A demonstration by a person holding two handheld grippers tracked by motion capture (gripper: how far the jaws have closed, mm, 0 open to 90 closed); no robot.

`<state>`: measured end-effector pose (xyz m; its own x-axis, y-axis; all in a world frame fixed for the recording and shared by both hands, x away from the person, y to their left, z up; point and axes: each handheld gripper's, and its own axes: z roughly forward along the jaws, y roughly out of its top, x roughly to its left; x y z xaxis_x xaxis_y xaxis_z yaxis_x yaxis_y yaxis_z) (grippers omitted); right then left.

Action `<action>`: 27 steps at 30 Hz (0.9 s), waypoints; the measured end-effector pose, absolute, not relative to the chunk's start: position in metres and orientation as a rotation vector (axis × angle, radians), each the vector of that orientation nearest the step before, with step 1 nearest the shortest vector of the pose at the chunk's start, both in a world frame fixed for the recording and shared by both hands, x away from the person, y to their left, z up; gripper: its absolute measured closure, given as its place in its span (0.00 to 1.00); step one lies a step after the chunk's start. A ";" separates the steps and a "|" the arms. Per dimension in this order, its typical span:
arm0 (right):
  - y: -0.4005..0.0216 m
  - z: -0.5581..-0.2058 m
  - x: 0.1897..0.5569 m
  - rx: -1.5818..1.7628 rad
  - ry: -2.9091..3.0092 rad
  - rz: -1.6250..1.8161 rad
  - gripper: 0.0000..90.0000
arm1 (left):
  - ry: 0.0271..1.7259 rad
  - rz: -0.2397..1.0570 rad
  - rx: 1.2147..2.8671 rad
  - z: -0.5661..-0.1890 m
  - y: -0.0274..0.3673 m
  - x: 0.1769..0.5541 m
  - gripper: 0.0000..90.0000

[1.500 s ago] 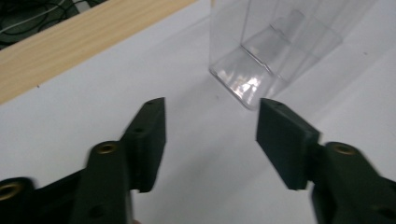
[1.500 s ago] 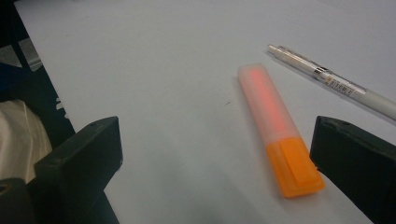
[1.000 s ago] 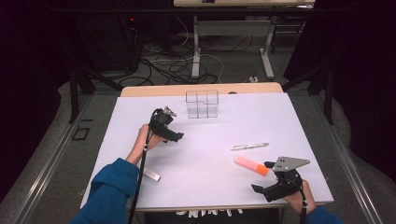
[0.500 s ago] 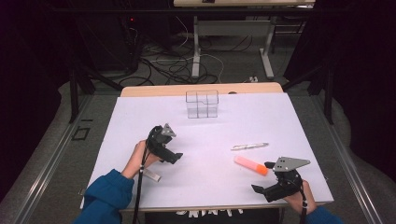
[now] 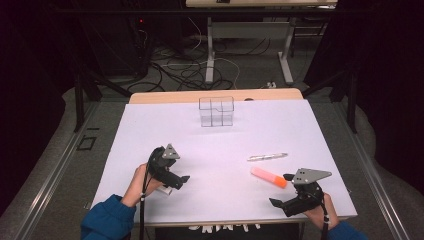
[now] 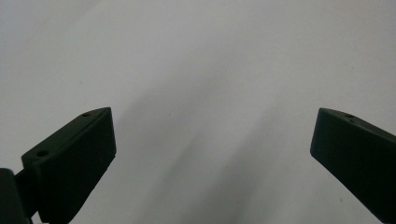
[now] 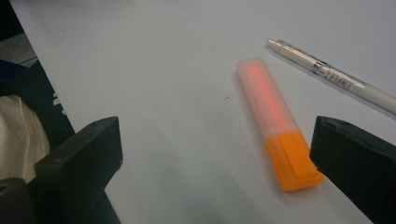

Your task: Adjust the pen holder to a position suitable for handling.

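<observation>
My left gripper [image 5: 178,180] hovers low over the white table [image 5: 230,140] at the front left, open, with nothing between its jaws [image 6: 215,112]. A small white piece [image 5: 167,190] lies just under it, partly hidden. An orange highlighter [image 5: 268,177] with a clear cap lies at the front right. My right gripper [image 5: 280,189] stands open just on its near side. In the right gripper view the highlighter [image 7: 275,122] lies ahead of the open gripper [image 7: 217,120], close to the right-hand jaw. A white pen [image 5: 267,156] [image 7: 336,77] lies beyond it.
A clear box with compartments [image 5: 216,111] stands at the back middle of the table. The table's front edge runs close to both hands. A blue sleeve [image 5: 107,220] comes in at the bottom left. Cables and table legs lie on the floor behind.
My left gripper has drawn back from the middle left toward the front edge and now sits over the small white piece. The right gripper has not moved.
</observation>
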<state>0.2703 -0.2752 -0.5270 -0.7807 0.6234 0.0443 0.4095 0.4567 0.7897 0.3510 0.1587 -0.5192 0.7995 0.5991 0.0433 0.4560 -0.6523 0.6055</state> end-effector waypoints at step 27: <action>-0.274 -0.528 0.271 0.895 2.464 1.205 0.03 | 0.763 0.391 2.357 -0.520 0.175 0.294 0.00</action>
